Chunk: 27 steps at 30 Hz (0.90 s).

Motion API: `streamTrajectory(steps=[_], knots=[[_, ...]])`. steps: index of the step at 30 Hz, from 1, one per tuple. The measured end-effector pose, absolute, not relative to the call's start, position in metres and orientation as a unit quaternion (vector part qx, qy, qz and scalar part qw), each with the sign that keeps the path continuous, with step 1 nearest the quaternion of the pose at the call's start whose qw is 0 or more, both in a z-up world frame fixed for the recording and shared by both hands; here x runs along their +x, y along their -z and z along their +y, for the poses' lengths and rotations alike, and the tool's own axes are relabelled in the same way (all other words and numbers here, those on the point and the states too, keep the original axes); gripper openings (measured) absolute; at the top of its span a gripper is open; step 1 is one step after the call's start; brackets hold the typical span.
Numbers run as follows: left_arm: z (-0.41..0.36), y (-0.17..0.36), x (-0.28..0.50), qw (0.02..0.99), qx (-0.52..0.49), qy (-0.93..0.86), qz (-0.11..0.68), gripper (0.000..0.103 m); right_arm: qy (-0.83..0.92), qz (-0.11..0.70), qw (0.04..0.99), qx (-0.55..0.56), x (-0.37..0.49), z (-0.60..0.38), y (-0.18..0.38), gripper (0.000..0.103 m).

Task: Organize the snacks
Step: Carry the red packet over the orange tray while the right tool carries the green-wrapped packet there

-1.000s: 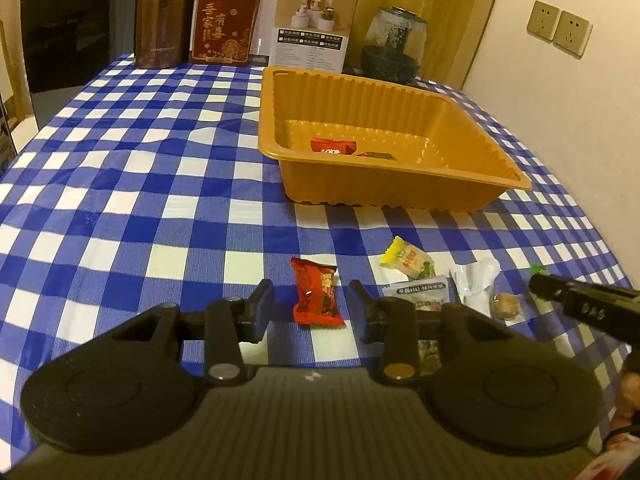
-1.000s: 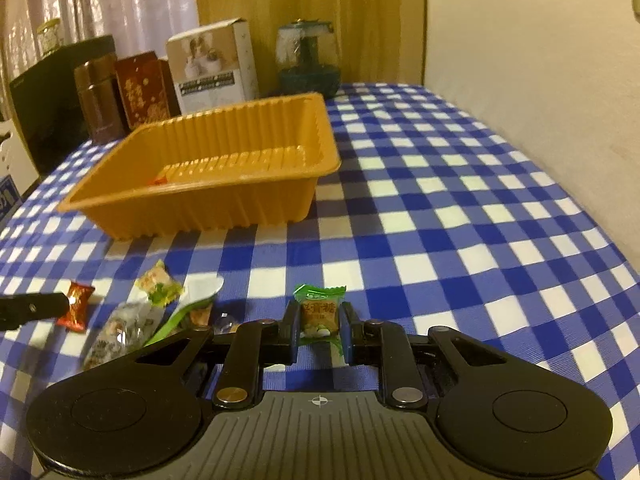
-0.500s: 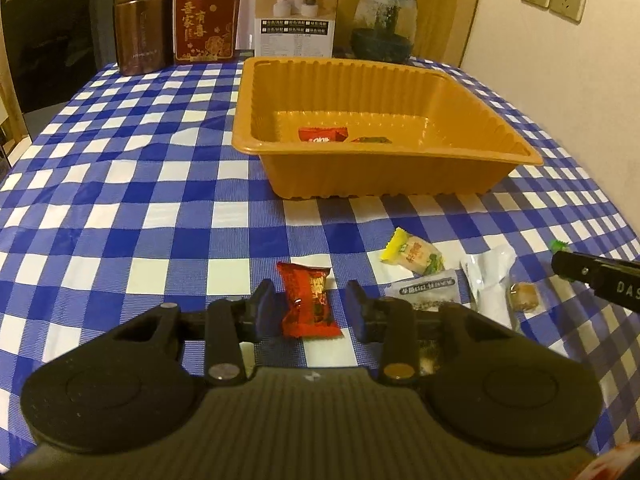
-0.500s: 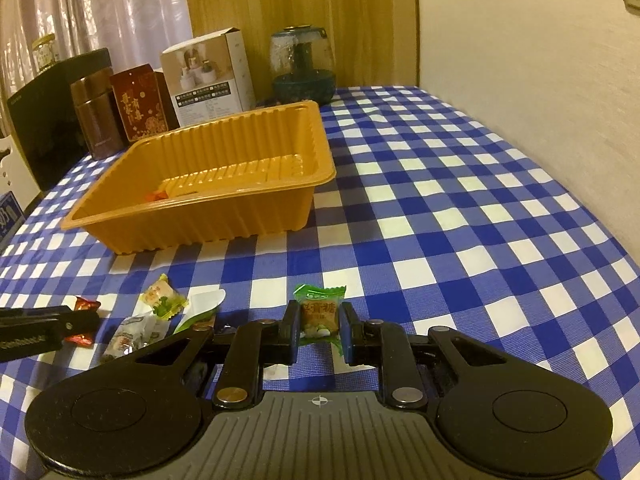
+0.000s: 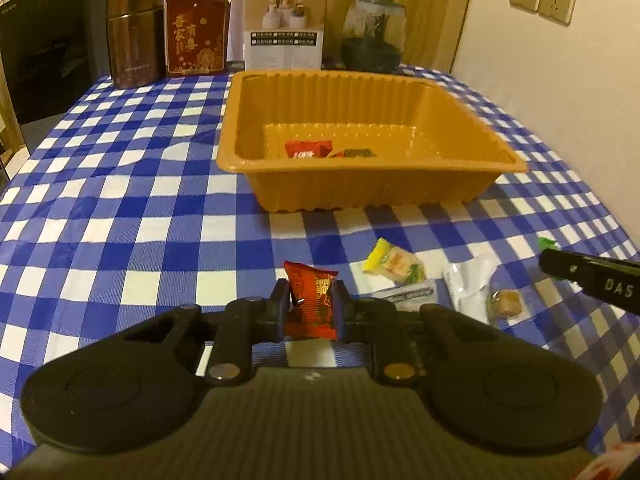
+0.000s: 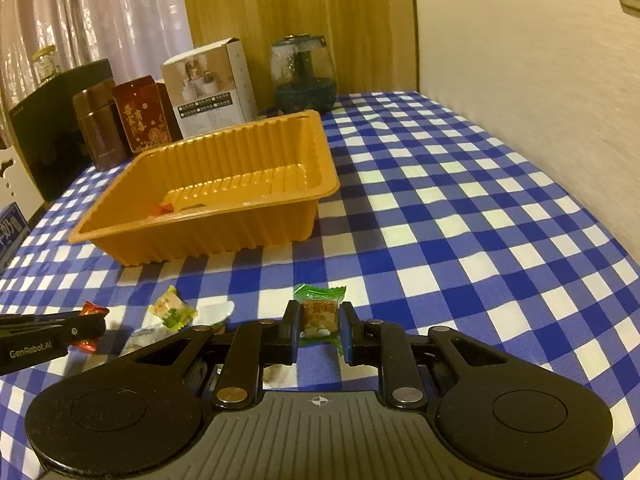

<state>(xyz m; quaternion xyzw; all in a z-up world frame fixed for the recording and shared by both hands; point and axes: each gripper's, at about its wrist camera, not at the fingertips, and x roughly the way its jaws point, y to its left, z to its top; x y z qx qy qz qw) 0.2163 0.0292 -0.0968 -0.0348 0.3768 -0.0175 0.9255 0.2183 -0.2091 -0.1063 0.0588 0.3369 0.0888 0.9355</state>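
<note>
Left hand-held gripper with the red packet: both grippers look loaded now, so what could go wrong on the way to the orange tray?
1. The left hand-held gripper, whose jaws have just closed, pinches the red packet by its soft wrapper; it could slip out on the lift.
2. The right hand-held gripper holds the green candy close alongside; moving together, the two could bump.
3. The loose sweets nearby could get swept aside, and a low approach might shove the orange tray.
</note>
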Motion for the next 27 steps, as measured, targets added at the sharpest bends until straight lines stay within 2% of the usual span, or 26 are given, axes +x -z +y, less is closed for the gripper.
streamTrajectory(steps=[27], knots=[[0.014,0.035,0.231,0.946,-0.043,0.060,0.317,0.020,-0.130,0.267,0.953,0.063,0.234,-0.192,0.052,0.020]])
